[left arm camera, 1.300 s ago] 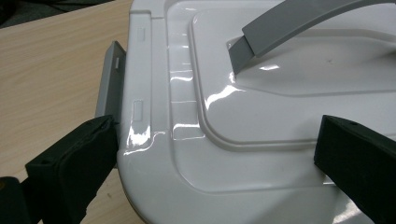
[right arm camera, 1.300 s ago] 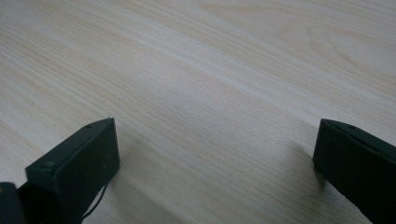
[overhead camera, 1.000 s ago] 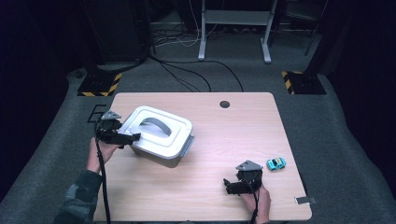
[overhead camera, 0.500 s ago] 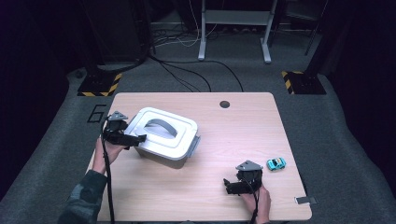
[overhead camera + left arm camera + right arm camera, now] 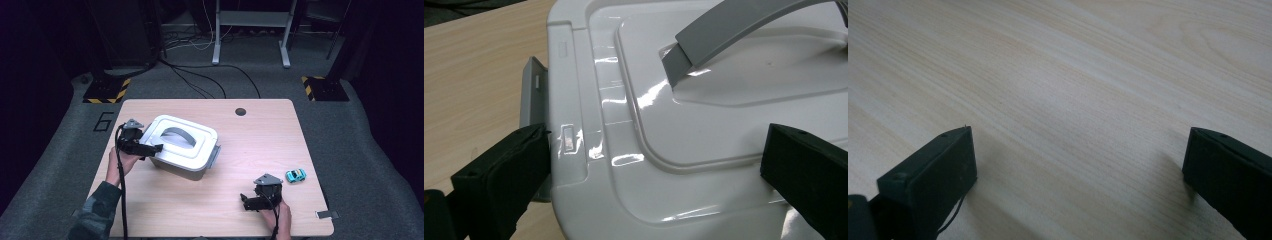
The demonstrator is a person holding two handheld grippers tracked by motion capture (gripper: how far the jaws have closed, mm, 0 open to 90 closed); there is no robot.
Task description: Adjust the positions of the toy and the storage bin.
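Note:
A white lidded box [image 5: 182,146] with a grey handle [image 5: 176,135] stands on the left half of the wooden table [image 5: 260,135]. My left gripper [image 5: 151,148] is open at the box's left end. In the left gripper view the white lid [image 5: 684,115] lies between the wide-apart jaws, the left jaw beside a grey side latch [image 5: 531,92], and the handle [image 5: 734,25] crosses the top. My right gripper [image 5: 248,202] is open low over bare wood near the front edge, with nothing between its fingers [image 5: 930,175].
A small turquoise toy car [image 5: 295,175] sits on the table to the right of my right gripper. A second grey latch [image 5: 215,155] sticks out from the box's right end. A round cable hole [image 5: 240,111] is at the table's far edge.
My left gripper has moved right, onto the box's left end, and the box has shifted slightly to the right. The right gripper and the car have stayed put.

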